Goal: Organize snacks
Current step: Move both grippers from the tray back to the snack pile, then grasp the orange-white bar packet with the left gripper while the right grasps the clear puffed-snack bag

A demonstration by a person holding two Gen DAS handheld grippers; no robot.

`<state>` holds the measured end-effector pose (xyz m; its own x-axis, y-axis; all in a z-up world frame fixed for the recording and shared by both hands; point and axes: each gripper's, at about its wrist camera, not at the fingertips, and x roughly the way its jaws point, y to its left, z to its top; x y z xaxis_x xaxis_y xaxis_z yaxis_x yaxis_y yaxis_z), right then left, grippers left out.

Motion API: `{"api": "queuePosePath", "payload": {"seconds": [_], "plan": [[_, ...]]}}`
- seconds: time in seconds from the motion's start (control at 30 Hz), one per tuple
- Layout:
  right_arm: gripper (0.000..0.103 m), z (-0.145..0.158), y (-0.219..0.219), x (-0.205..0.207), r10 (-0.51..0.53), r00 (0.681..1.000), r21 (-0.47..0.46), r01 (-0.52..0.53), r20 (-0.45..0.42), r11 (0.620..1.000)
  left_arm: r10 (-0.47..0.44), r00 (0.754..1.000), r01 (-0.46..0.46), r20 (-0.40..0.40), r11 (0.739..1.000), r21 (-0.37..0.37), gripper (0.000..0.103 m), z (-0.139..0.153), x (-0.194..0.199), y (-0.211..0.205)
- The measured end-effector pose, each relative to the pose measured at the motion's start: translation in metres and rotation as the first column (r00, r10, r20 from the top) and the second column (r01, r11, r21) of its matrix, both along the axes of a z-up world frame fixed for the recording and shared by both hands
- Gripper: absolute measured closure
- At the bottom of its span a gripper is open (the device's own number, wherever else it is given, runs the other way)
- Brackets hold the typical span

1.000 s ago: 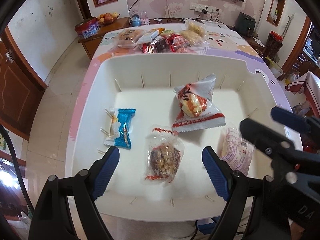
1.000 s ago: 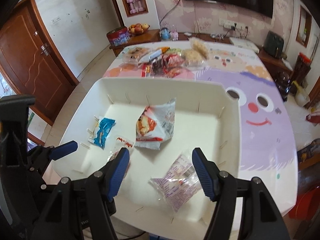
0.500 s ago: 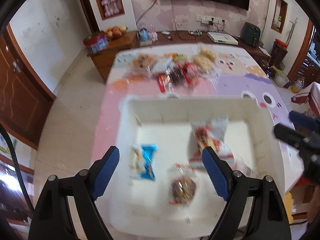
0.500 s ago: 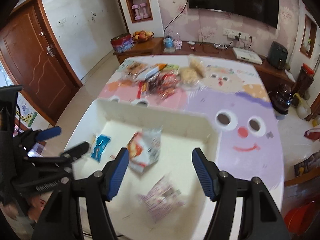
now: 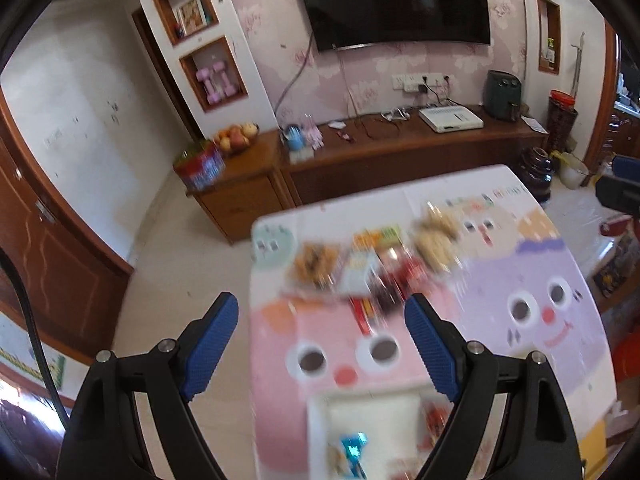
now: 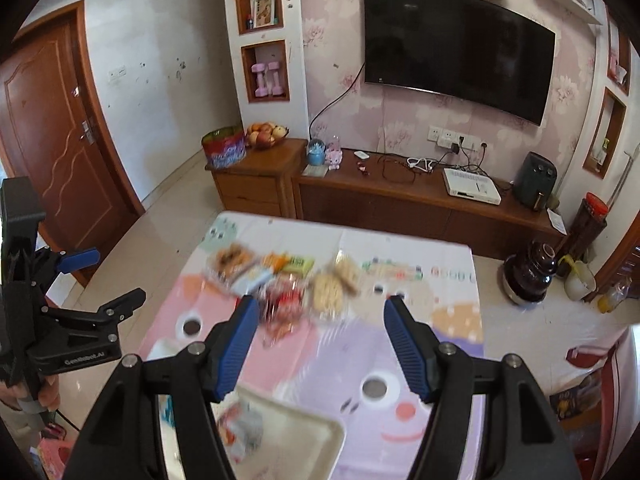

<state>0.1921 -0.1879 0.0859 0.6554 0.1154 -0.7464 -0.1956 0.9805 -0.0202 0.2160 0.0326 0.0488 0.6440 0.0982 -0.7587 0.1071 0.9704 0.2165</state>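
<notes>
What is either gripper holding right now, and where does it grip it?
Nothing is held. The left gripper and the right gripper both stand open and empty above the table.

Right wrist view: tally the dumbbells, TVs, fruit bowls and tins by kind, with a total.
Dumbbells: 2
TV: 1
Fruit bowl: 1
Tin: 1
Total: 5
</notes>
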Motion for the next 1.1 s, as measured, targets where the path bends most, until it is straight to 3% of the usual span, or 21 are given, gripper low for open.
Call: {"api": "queuePosePath", "payload": {"seconds": [0.23,0.33,0.5,0.63,0.73,0.97,1.1], "plan": [[0.037,-0.002,-0.005,0.097,-0.069,0.997,-0.042,0.068,-0.020,0.997,0.039,0.996,-0.041,-0.082,0.999,-0.029,0.018,-0.015,0.099,0.005],[0.037,-0.027,-0.009,0.138,-0.091,0.994,-0.059,0.087,-0.061,0.994,0.032,0.987,-0.042,-0.157,0.997,-0.064,0.018,-0.044,0.135,0.006],[0.037,-0.101,-0.013,0.197,-0.106,0.978,-0.086,0.092,-0.182,0.992,0.019,0.957,-0.046,-0.288,0.995,-0.086,0.018,-0.120,0.186,0.003],[0.037,-0.157,-0.010,0.219,-0.097,0.959,-0.117,0.068,-0.268,0.991,0.017,0.932,-0.049,-0.362,0.995,-0.081,0.020,-0.173,0.200,-0.008],[0.037,-0.187,-0.009,0.228,-0.089,0.950,-0.148,0.046,-0.299,0.988,-0.008,0.915,-0.036,-0.404,0.994,-0.100,0.026,-0.200,0.206,-0.017],[0.037,-0.236,0.002,0.242,-0.048,0.929,-0.140,-0.004,-0.366,0.990,-0.059,0.886,-0.009,-0.459,0.989,-0.146,0.036,-0.228,0.206,-0.023],[0.042,-0.258,0.012,0.247,-0.035,0.918,-0.159,-0.031,-0.395,0.987,-0.089,0.865,-0.002,-0.493,0.984,-0.181,0.049,-0.240,0.206,-0.024]]}}
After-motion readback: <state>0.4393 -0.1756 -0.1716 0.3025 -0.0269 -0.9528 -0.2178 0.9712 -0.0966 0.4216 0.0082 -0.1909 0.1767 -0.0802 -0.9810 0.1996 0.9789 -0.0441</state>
